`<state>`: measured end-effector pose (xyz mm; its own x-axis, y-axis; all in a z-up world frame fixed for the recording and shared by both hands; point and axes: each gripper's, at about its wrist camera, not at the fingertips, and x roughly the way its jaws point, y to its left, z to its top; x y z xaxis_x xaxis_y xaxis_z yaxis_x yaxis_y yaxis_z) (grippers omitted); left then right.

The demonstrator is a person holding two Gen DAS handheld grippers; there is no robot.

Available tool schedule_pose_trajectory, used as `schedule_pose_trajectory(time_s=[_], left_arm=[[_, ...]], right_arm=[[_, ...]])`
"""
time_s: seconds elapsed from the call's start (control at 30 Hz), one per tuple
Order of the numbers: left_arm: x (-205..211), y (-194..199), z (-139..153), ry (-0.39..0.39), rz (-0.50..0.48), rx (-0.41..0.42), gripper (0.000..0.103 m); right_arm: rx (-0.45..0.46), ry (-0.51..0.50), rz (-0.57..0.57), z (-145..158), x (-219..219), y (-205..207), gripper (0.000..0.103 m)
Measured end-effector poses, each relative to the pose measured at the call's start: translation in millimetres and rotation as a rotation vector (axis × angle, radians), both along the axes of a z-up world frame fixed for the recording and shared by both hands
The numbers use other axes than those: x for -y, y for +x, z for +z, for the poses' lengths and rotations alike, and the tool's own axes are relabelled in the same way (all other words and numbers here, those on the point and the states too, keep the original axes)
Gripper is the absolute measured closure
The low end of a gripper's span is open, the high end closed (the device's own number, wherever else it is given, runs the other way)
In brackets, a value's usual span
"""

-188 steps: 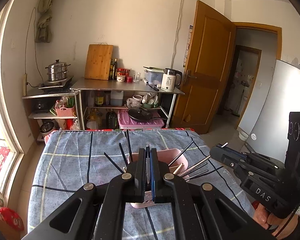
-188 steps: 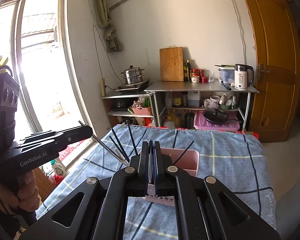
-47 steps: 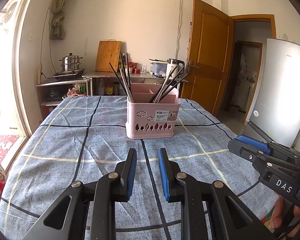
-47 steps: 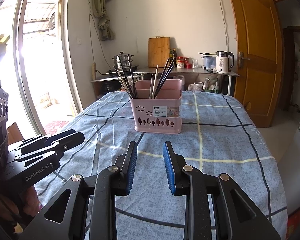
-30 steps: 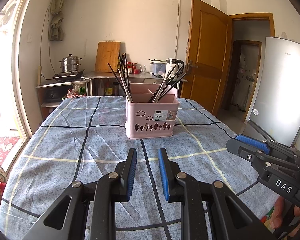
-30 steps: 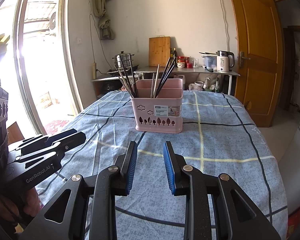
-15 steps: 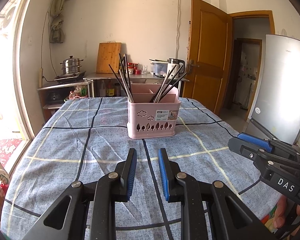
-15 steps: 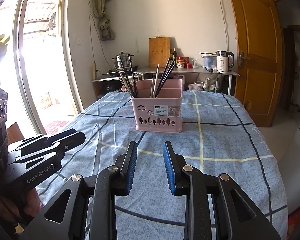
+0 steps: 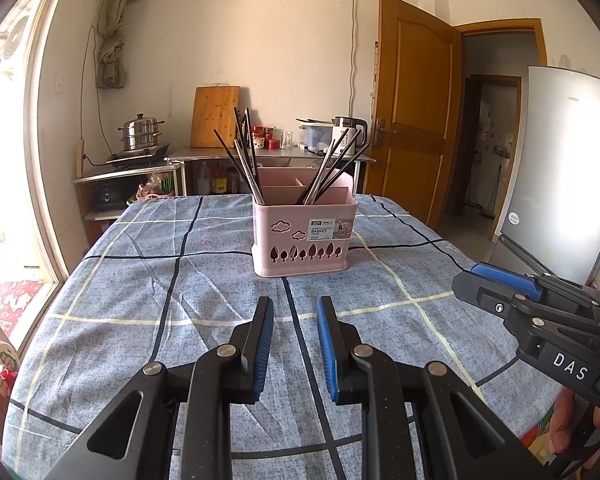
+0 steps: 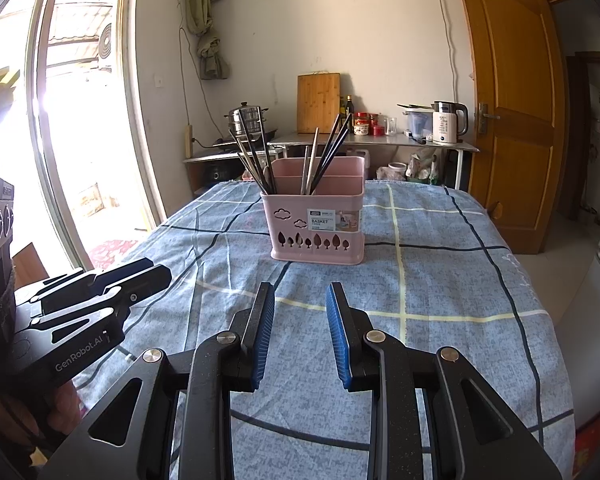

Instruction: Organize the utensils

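While the left gripper [image 9: 293, 305] hovers part-open and empty over the blue checked cloth-covered worktop [image 9: 140, 300], the pink plastic utensil basket [image 9: 302, 236] stands ahead holding dark chopsticks [image 9: 244, 160], and the right gripper [image 10: 300, 292] waits likewise, jaws apart, gripping nothing.

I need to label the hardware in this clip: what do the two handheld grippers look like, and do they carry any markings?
Both are matte black with speckled, triangular-cutout linkage arms, silver pivot bolts and ribbed blue pads on the fingers. The left gripper bears white "GenRobot.AI" lettering on its side, seen from the right wrist view. The right gripper reads "DAS" in white, seen from the left wrist view. No cables or sleeves show.
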<state>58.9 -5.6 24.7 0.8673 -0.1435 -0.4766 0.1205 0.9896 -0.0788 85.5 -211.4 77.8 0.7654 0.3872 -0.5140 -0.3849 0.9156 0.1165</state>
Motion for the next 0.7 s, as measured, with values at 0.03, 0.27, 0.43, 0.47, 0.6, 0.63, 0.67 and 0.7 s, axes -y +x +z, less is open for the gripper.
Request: schedule_pose_trajectory(time_s=[0.03, 0.27, 0.43, 0.47, 0.6, 0.63, 0.67, 0.7], left_arm=[[0.0, -0.2, -0.1, 0.001, -0.002, 0.001, 0.081], [1.9, -0.8, -1.0, 0.01, 0.0, 0.004, 0.081], [3.2, -2.3, -1.6, 0.012, -0.003, 0.008, 0.081], [3.1, -2.6, -2.1, 0.012, -0.003, 0.01, 0.081], [3.1, -3.4, -2.0, 0.013, 0.005, 0.01, 0.081], [3.1, -3.4, -1.5, 0.015, 0.008, 0.011, 0.081], [2.6, -3.2, -1.1, 0.015, 0.01, 0.011, 0.081], [2.1, -3.3, -1.3, 0.013, 0.011, 0.011, 0.081]], right_arm=[[0.0, -0.001, 0.0, -0.1, -0.2, -0.1, 0.075], [-0.002, -0.004, -0.001, -0.2, 0.3, -1.1, 0.075], [-0.002, -0.004, -0.001, -0.2, 0.3, -0.9, 0.075], [-0.002, -0.005, -0.002, -0.3, 0.4, -1.0, 0.075], [-0.001, -0.005, -0.002, 0.0, 0.5, -0.8, 0.075], [-0.001, -0.005, -0.001, 0.1, 0.9, -0.8, 0.075], [-0.001, -0.005, -0.002, 0.0, 1.0, -0.9, 0.075], [-0.002, -0.006, -0.002, 0.0, 0.7, -0.7, 0.075]])
